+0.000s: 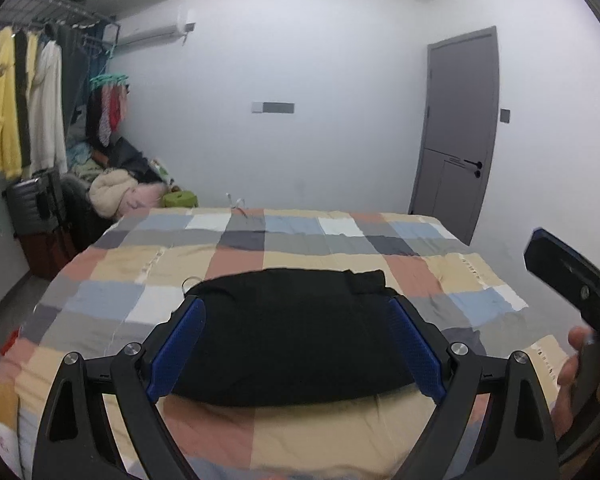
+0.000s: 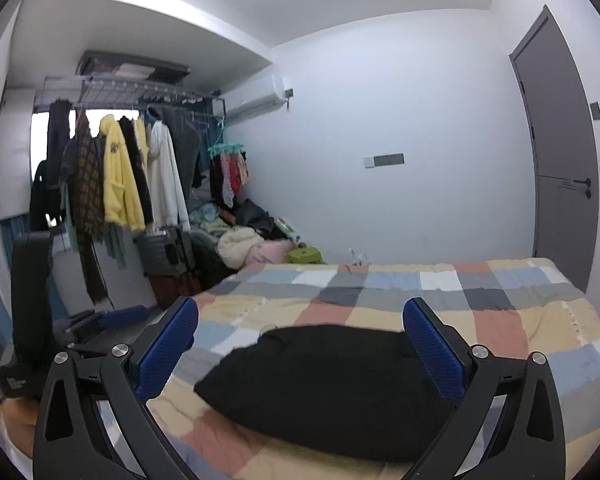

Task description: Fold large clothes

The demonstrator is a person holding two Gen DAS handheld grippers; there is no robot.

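A black garment lies folded into a compact flat bundle on the checked bedspread. My left gripper is open, held above the near side of the bundle, holding nothing. In the right wrist view the same black garment lies between my spread fingers. My right gripper is open and empty, hovering above the garment's near edge. The right gripper's body shows at the right edge of the left wrist view, with a hand on it. The left gripper's body shows at the left of the right wrist view.
A clothes rack with hanging jackets stands left of the bed. A pile of clothes and bags lies in the corner. A grey door is at the far right. A white wall runs behind the bed.
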